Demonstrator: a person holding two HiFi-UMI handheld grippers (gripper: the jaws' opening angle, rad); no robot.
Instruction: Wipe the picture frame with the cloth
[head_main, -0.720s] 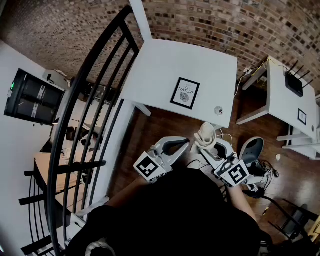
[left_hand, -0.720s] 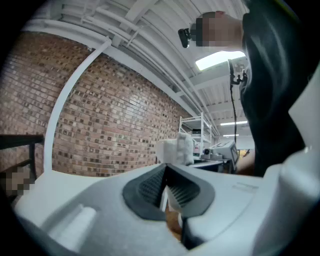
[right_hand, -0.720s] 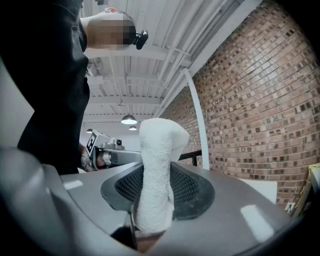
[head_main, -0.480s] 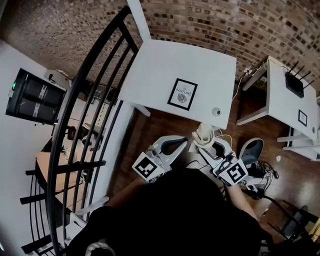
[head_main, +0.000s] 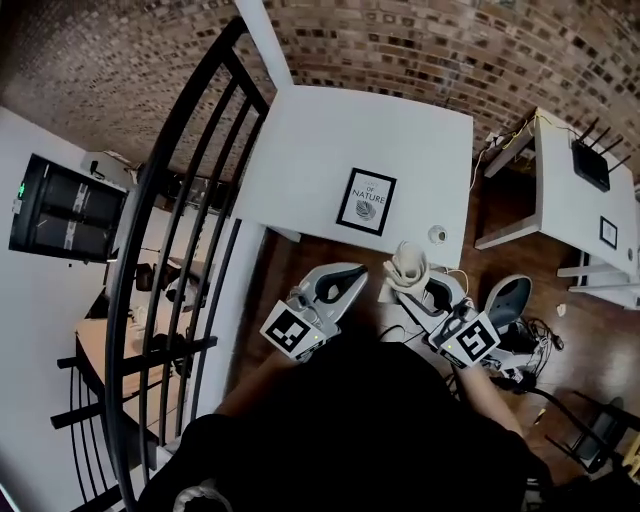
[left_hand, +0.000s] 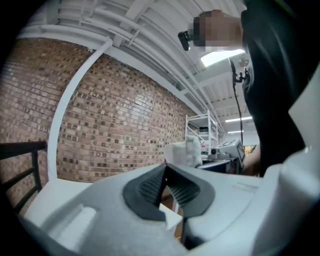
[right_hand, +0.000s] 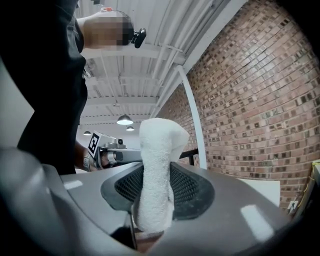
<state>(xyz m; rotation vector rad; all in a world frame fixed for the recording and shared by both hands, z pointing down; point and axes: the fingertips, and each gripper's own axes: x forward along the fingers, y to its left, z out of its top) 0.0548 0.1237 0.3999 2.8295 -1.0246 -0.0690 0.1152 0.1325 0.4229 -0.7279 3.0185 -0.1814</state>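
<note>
The black picture frame (head_main: 367, 201) lies flat on the white table (head_main: 320, 140), near its front edge. Both grippers are held over the floor, short of that edge and apart from the frame. My right gripper (head_main: 411, 285) is shut on a white folded cloth (head_main: 408, 264), which sticks up past the fingertips. In the right gripper view the cloth (right_hand: 157, 165) stands upright between the dark ribbed pads of that gripper (right_hand: 156, 174). My left gripper (head_main: 352, 271) is shut with nothing in it. In its own view this gripper (left_hand: 165, 167) has pads that meet at the tips, and the cloth (left_hand: 184, 151) shows beyond.
A small round object (head_main: 437, 234) sits at the table's front right corner. A second white table (head_main: 565, 215) at right carries a router (head_main: 588, 165) and a small frame (head_main: 605, 232). A black railing (head_main: 175, 220) runs along the left. A grey stool (head_main: 506, 297) and cables lie on the wooden floor.
Both grippers have edged slightly closer to the table's front edge. The cloth stays clamped in the right gripper and the left stays shut.
</note>
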